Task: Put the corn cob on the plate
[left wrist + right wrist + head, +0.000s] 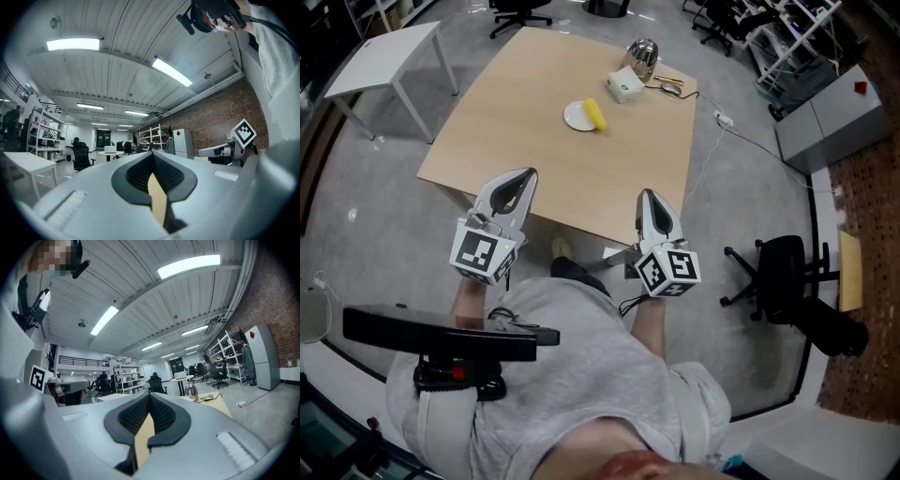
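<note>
A yellow corn cob (596, 115) lies on the right side of a small white plate (577, 116) at the far part of the wooden table (525, 141). Both grippers are held level at the table's near edge, well short of the plate. My left gripper (526, 174) (152, 155) is shut, its black pads meeting with nothing between them. My right gripper (646, 193) (149, 395) is shut and empty too. Neither gripper view shows the corn or the plate. The marker cube of each gripper shows in the other's view.
Behind the plate stand a white box (625, 86) and a shiny metal kettle (642, 56), with a mouse (672, 89) and cable beside them. A white side table (384, 54) is at the far left, a black office chair (783, 272) at my right.
</note>
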The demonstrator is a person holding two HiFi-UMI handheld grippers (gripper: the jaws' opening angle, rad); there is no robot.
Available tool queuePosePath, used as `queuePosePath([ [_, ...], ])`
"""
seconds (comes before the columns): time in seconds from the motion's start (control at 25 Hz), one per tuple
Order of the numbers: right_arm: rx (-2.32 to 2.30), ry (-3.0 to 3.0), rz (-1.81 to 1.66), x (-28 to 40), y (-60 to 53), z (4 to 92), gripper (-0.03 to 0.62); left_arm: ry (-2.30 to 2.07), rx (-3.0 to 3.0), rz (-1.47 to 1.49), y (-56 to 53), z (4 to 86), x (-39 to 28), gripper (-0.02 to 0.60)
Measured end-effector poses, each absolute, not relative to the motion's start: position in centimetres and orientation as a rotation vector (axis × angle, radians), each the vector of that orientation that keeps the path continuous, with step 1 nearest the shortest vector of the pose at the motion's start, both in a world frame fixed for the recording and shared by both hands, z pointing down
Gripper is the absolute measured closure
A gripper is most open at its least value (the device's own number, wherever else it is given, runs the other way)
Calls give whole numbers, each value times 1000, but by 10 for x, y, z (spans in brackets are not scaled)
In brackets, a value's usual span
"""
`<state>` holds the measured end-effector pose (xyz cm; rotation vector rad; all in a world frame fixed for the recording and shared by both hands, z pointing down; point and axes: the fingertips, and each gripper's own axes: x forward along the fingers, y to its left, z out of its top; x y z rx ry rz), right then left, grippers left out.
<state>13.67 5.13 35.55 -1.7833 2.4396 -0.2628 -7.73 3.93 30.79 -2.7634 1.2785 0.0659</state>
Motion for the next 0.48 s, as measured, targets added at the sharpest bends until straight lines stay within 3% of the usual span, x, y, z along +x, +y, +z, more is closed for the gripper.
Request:
queuePosePath([
  [0.48, -1789, 2454, -275, 137, 52, 354, 589, 1280, -2778, 58, 40, 308, -75, 561],
])
